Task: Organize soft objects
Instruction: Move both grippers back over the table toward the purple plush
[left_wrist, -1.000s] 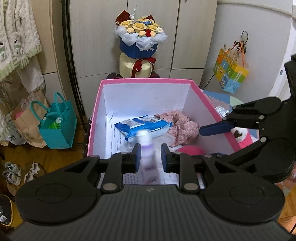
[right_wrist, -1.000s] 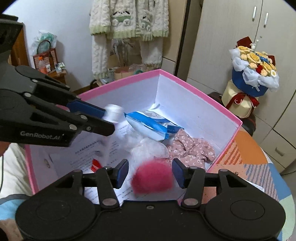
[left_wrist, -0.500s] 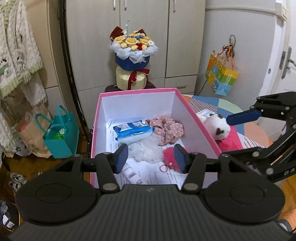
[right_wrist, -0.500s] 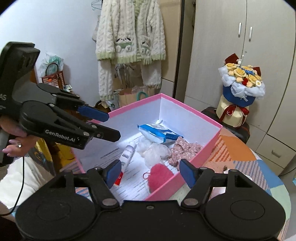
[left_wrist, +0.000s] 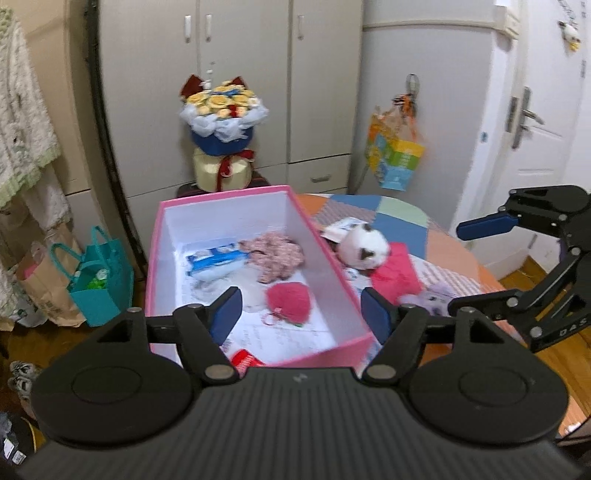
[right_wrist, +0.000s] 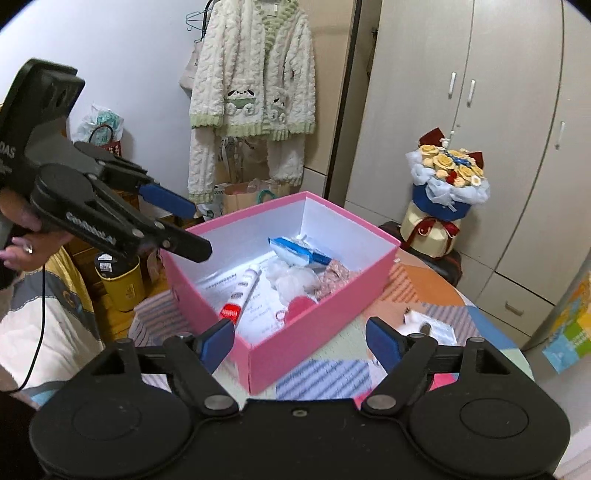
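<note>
- Grippers: my left gripper (left_wrist: 301, 314) and right gripper (right_wrist: 300, 341) both spread wide, empty.
- Box (right_wrist: 314, 332) holds pompom (left_wrist: 288, 303), tube (right_wrist: 242, 291), floral cloth (left_wrist: 275, 253).

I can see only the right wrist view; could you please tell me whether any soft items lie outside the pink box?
Observer: Yes. A white plush toy with dark patches lies on the table, just outside the long wall of the pink box.
Operator: Thank you. Is anything else beside it?
Observer: A red cloth lies against the plush toy, and a fluffy lilac item sits at the cloth's near edge.
</note>
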